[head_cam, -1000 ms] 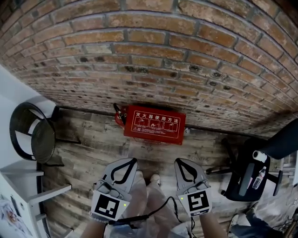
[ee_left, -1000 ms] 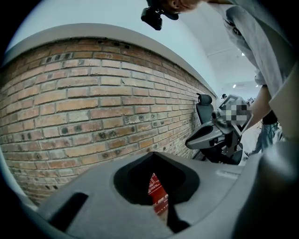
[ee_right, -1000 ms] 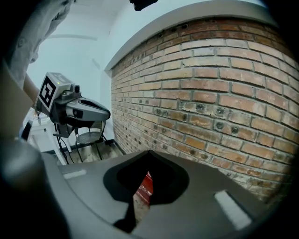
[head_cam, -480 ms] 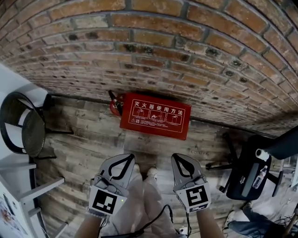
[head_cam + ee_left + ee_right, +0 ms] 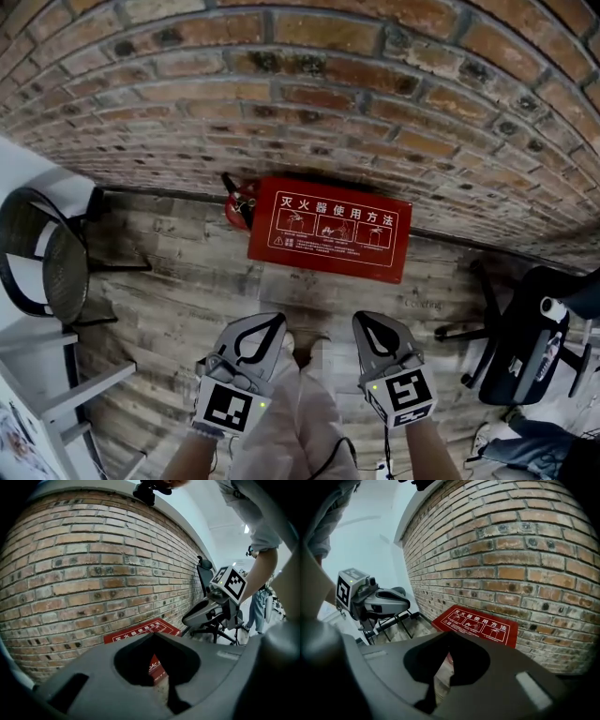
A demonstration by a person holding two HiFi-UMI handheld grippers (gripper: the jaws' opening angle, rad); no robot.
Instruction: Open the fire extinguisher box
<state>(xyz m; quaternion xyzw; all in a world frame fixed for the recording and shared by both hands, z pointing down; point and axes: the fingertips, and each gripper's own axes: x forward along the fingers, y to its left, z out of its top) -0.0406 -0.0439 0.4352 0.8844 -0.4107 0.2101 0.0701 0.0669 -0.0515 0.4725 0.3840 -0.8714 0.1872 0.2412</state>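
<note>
Fire extinguisher box (image 5: 330, 230), red with white printed instructions on its lid, lies flat on the plank floor (image 5: 187, 281) with its long back edge against the foot of the brick wall (image 5: 300, 94). Its lid is closed. The head view alone shows the red extinguisher (image 5: 239, 208) tucked at the box's left end, a black round-seated chair (image 5: 52, 267) at the left edge of the floor and a black office chair (image 5: 525, 342) at the right.

The left gripper (image 5: 274, 322) and the right gripper (image 5: 360, 320) hover side by side above the floor, nearer the person than the box and well apart from it, both pointing toward its front edge. Only the gripper views show the jaws end-on. In each, the two jaws meet at their tips with nothing clamped, and the box shows through the hollow between them. Each gripper view also catches the other gripper from the side, with its marker cube. The left gripper view shows a person standing far off beyond the office chair.
</note>
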